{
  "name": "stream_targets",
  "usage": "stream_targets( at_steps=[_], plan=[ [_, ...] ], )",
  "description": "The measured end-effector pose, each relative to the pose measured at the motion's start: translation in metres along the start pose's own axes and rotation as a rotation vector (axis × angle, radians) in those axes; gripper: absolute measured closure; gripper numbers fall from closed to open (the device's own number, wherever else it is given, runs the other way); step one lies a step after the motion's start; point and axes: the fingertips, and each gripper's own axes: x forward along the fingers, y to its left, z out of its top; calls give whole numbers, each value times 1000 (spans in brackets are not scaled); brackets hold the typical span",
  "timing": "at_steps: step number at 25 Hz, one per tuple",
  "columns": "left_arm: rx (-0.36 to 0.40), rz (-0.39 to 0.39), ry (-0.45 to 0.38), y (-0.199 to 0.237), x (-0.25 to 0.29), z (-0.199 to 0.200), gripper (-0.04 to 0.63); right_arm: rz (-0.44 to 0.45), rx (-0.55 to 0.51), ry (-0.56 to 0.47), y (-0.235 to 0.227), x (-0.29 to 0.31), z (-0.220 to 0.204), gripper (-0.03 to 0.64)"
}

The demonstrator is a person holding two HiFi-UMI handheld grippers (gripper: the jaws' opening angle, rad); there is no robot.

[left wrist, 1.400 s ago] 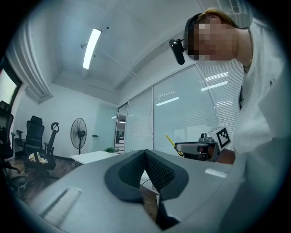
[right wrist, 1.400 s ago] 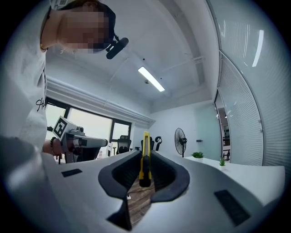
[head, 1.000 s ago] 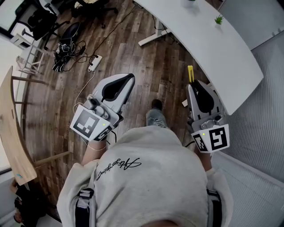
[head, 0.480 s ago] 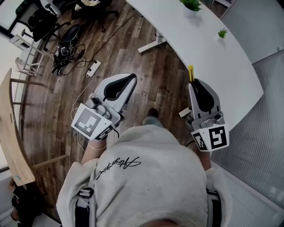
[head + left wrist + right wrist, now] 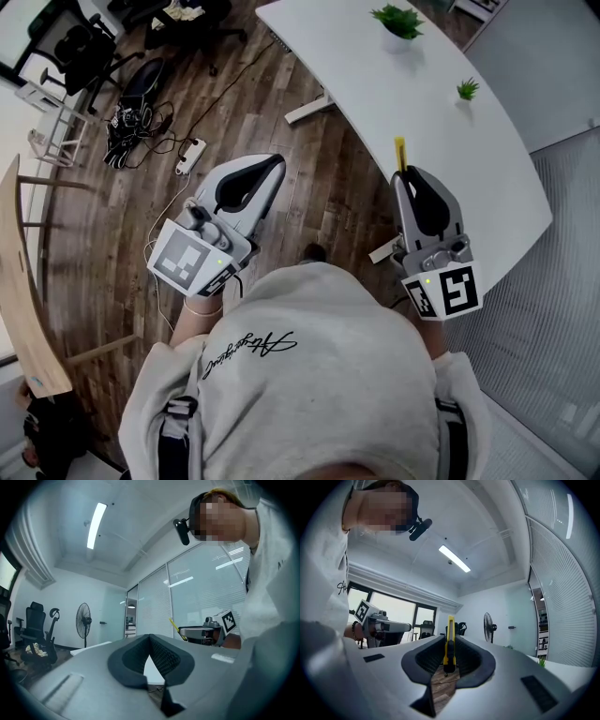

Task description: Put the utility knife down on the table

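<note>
Head view showed us on the wood floor (image 5: 281,112) beside the white tabletop (image 5: 450,141), which carried only a potted plant (image 5: 398,19) and a smaller plant (image 5: 466,90) at its far end, so there was plenty of room for a set-down. Our right gripper (image 5: 405,178) reached toward the tabletop's near edge. Its fingers (image 5: 471,656) were clamped on the yellow utility knife (image 5: 449,641), which pointed forward past the tips and had not yet been put down. Our left gripper (image 5: 270,169) hung over the floor, well apart, fingers (image 5: 129,656) pressed together on nothing. We judged one hand enough.
</note>
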Motion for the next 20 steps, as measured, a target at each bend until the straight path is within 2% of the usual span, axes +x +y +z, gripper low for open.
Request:
stream_targets(
  at_steps=[11, 17, 20],
  plan=[
    [8, 25, -2, 9, 1, 2, 597, 79, 6, -23, 7, 26, 4, 551],
    [20, 7, -1, 6, -4, -9, 597, 70, 6, -27, 17, 21, -9, 551],
    [20, 1, -3, 19, -1, -4, 597, 66, 6, -21, 15, 33, -7, 551]
  ],
)
